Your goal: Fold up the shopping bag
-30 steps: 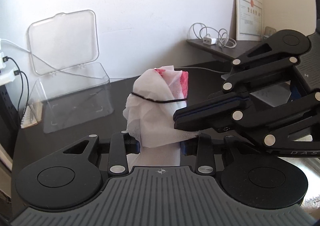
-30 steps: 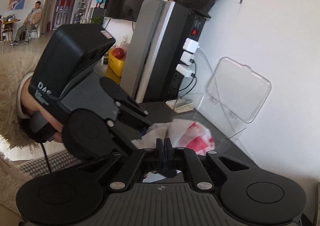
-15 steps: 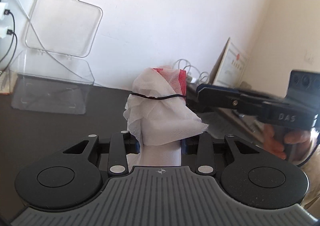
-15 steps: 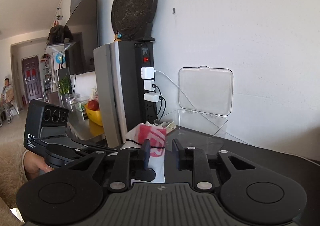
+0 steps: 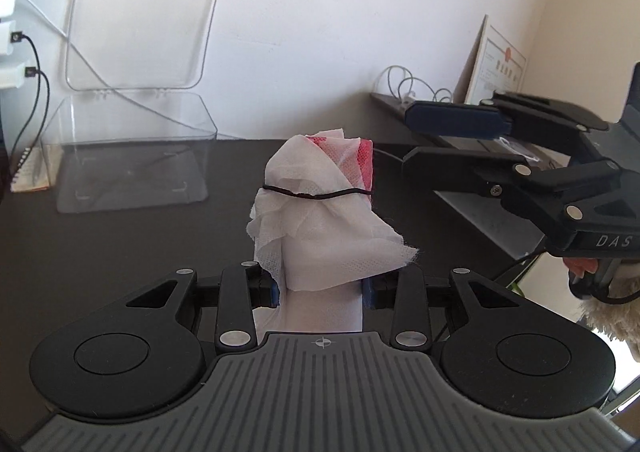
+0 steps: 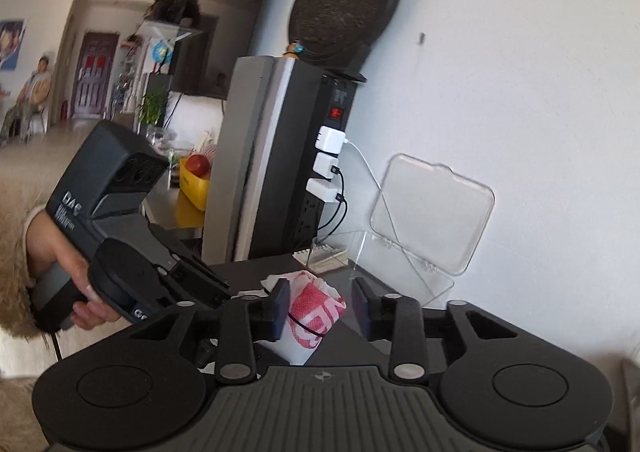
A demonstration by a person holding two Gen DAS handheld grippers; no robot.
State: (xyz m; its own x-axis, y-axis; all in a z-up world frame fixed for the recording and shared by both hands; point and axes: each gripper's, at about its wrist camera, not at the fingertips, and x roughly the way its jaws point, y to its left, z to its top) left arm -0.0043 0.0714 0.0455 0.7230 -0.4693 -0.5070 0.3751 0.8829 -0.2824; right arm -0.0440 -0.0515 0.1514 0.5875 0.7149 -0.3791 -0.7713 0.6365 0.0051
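The shopping bag is a white and red non-woven roll, bound by a thin black elastic band. It stands upright with my left gripper shut on its lower end. My right gripper is open and hangs to the right of the bag, apart from it. In the right wrist view the bag shows between and beyond the open right gripper, with nothing touching its pads. A hand holds the left gripper's handle.
A clear plastic box with its lid raised sits at the back left of the dark table. A power strip tower with white chargers stands beside it. A framed certificate and coiled cable lie back right.
The right gripper let go of the bag's corner, opened and drew away to the right. The left gripper kept the bag and swung its view toward the table.
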